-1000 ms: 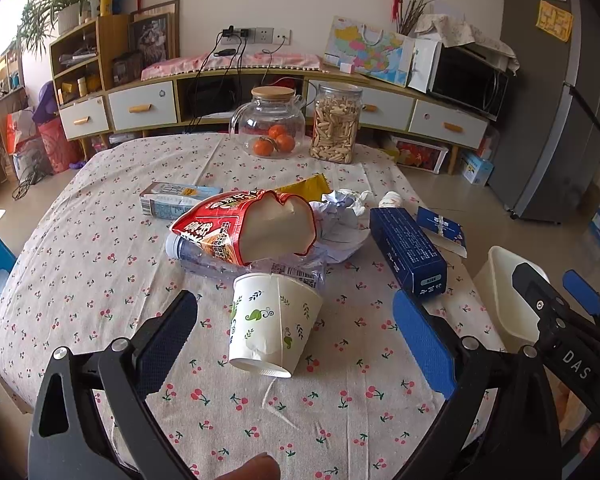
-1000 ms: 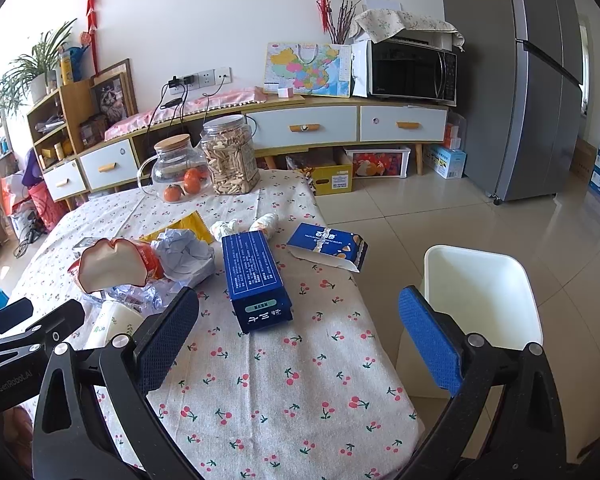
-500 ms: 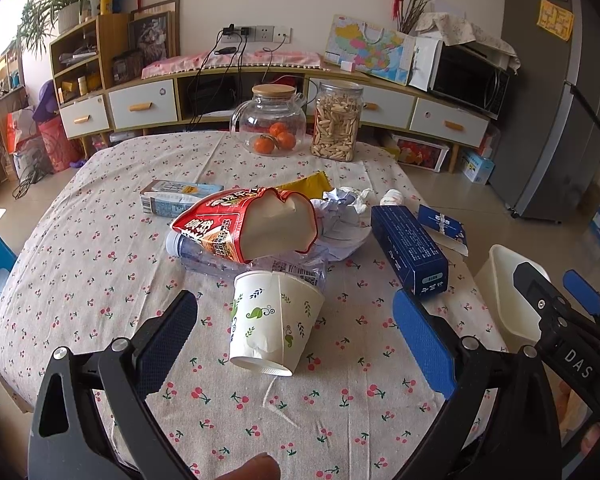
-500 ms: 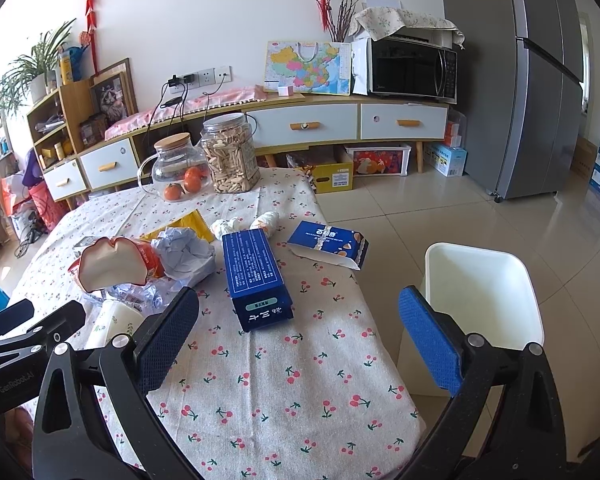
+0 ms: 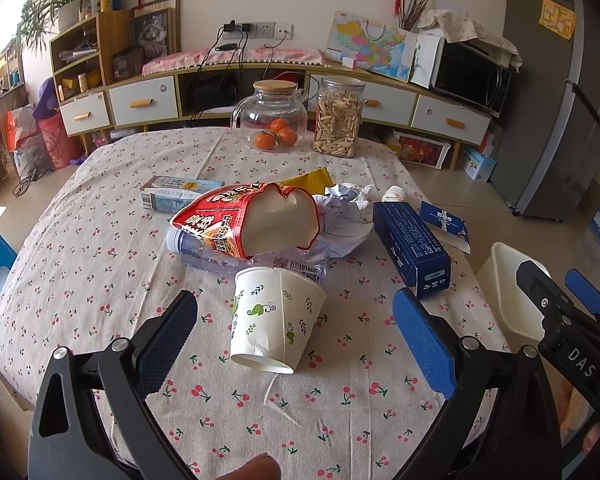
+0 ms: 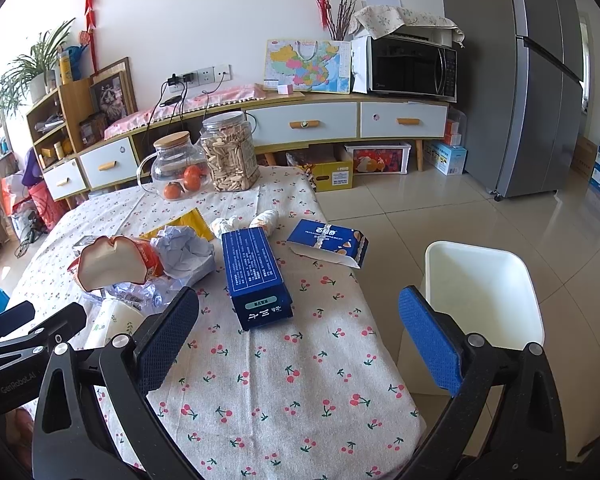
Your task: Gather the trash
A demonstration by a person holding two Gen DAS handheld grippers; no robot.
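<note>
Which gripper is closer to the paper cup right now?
Left. The left gripper is open right around the paper cup; the right gripper is off to its right, facing the blue box.

Left gripper (image 5: 296,334): jaws wide apart, above cherry-print tablecloth (image 5: 100,240). Right gripper (image 6: 298,336): jaws wide apart, over tablecloth's edge.
</note>
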